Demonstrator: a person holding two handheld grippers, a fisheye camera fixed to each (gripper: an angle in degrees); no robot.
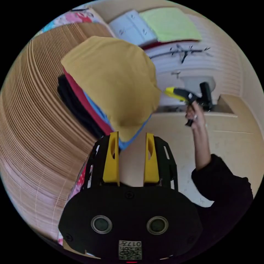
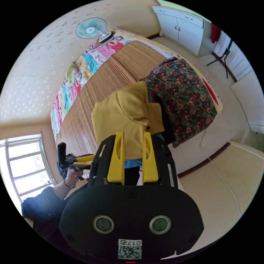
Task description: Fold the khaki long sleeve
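Note:
The khaki long sleeve [image 1: 110, 82] lies folded on top of a stack of folded clothes, with blue, red and black layers [image 1: 82, 104] under it. My left gripper [image 1: 132, 134] hovers open just off the stack's near edge, nothing pressed between its jaws. A hand holds my right gripper [image 1: 172, 92] beside the khaki top, clear of the cloth. In the right gripper view the khaki long sleeve [image 2: 121, 118] sits just beyond my open right gripper [image 2: 133, 134]. My left gripper [image 2: 82, 161] is held in a hand to the left.
The stack rests on a bamboo mat [image 2: 110, 74] laid over a bed with a cartoon-print sheet [image 2: 71, 79]. A floral bundle [image 2: 184, 99] sits beside the stack. A fan [image 2: 90, 27], a white cabinet [image 2: 181, 24] and a window [image 2: 24, 162] surround the bed.

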